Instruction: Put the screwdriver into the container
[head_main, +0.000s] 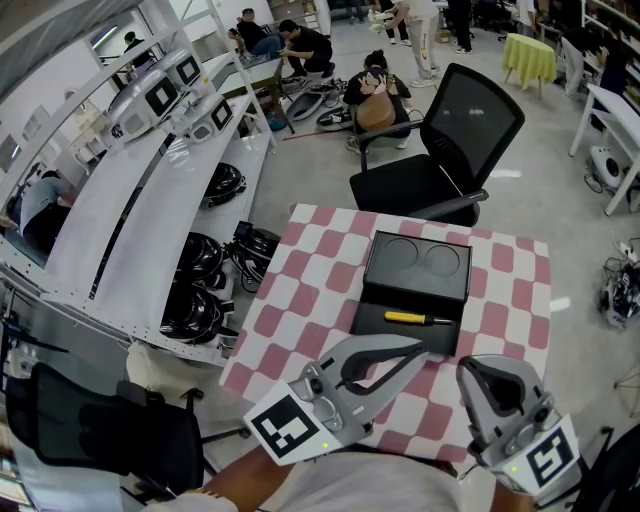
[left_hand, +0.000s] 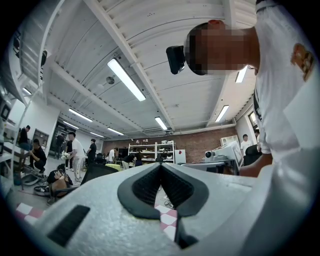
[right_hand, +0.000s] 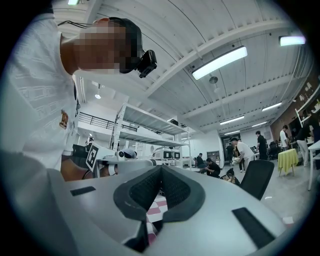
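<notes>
Nearest the lens, the left gripper (head_main: 424, 350) and right gripper (head_main: 468, 370) are being held close to the body, over the near edge of the checked cloth (head_main: 300, 300). Both pairs of jaws are being held fully together, with nothing between the pads in either gripper view.

The screwdriver (head_main: 412, 318) is lying on the low front section of the black container (head_main: 415, 285), just before the raised part with two round recesses. Whether that counts as properly inside cannot be told.

Its long axis is running across the head view, yellow handle to the left and dark shaft to the right, so it is lying crosswise to both grippers' line of reach.

The left gripper is being judged the nearer, its tip showing just short of the container's near edge, below the shaft. The right gripper is sitting further back and to the right.
</notes>
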